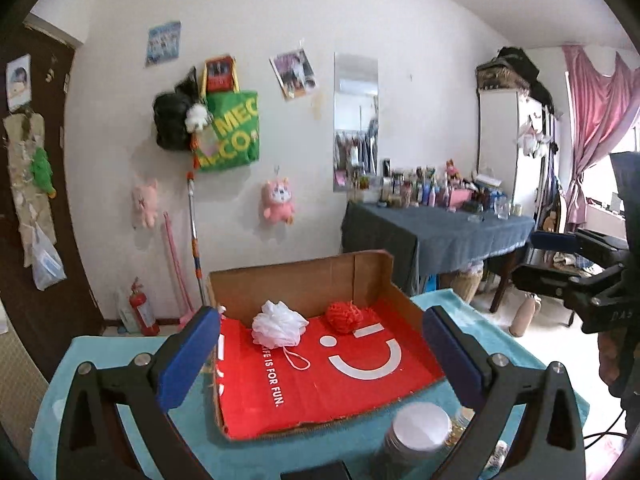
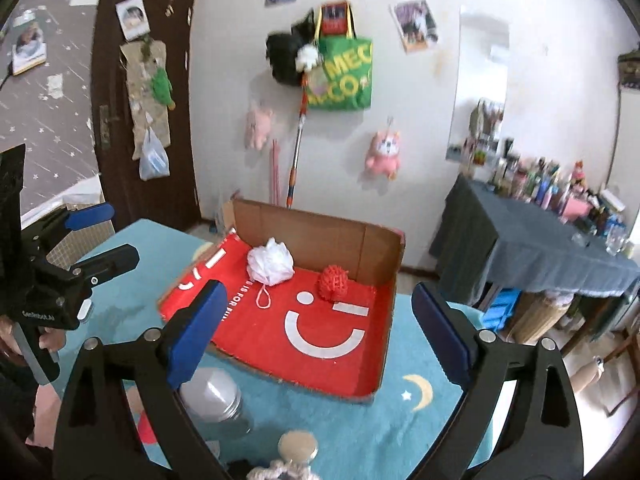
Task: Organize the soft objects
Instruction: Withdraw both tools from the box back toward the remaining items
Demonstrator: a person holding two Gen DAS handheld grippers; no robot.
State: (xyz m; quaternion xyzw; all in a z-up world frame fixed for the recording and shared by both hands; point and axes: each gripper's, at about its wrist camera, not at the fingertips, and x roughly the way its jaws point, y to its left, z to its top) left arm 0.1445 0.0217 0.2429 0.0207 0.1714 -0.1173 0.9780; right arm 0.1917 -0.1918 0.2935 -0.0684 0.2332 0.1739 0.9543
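A white mesh bath puff [image 1: 279,323] and a red yarn pompom [image 1: 344,316] sit apart near the back wall of an open cardboard tray [image 1: 304,280] on the table [image 2: 360,432], the pompom to the puff's right. Both the left gripper [image 1: 320,354] and right gripper [image 2: 320,332] hang short of the tray's front edge, jaws spread wide and empty. Both objects look feather-light and squashy; the puff's gathered middle or its cord loop [image 1: 298,360], trailing toward the tray's front, seems the surest hold
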